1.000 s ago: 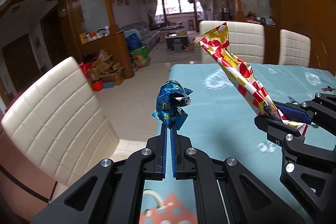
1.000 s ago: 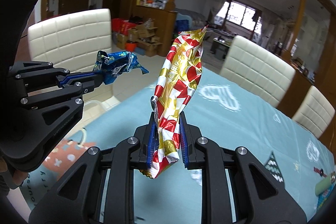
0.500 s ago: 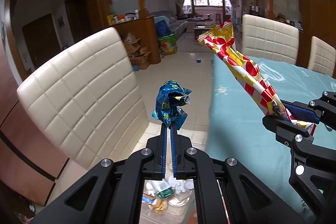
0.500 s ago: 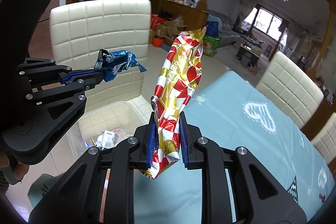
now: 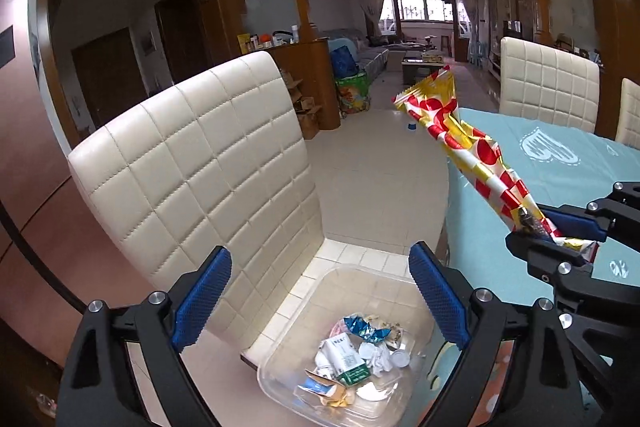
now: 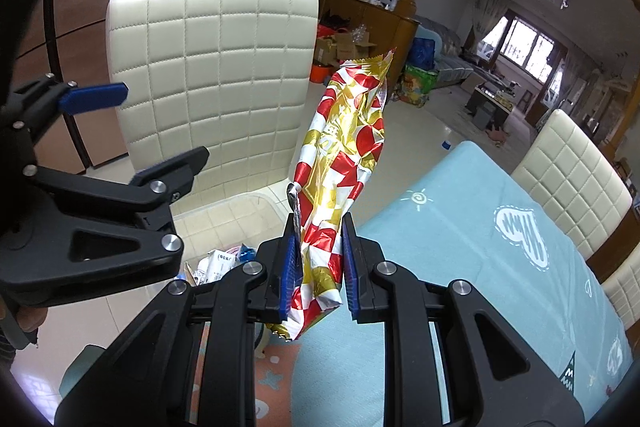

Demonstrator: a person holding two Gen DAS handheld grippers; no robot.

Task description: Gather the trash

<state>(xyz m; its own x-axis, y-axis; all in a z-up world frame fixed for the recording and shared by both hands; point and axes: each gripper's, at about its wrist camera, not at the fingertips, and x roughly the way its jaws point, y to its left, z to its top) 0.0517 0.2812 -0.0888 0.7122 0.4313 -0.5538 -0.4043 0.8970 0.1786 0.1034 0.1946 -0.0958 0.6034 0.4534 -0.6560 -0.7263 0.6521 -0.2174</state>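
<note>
While the left gripper (image 5: 320,291) is opening with nothing between its jaws over the bin (image 5: 280,367), the right gripper (image 6: 316,267), clamped on the wrapper (image 6: 344,163) above the table (image 6: 460,247) edge, should move over the bin before letting go.

A home dining area is opening onto a living room: quilted cream chairs (image 5: 208,163) are flanking a desk (image 6: 460,247) under a teal cloth, a sofa (image 5: 372,53) sitting beyond

Soft daylight from the far window (image 5: 424,1), sharp focus throughout, strong fisheye bending and dark corners.
</note>
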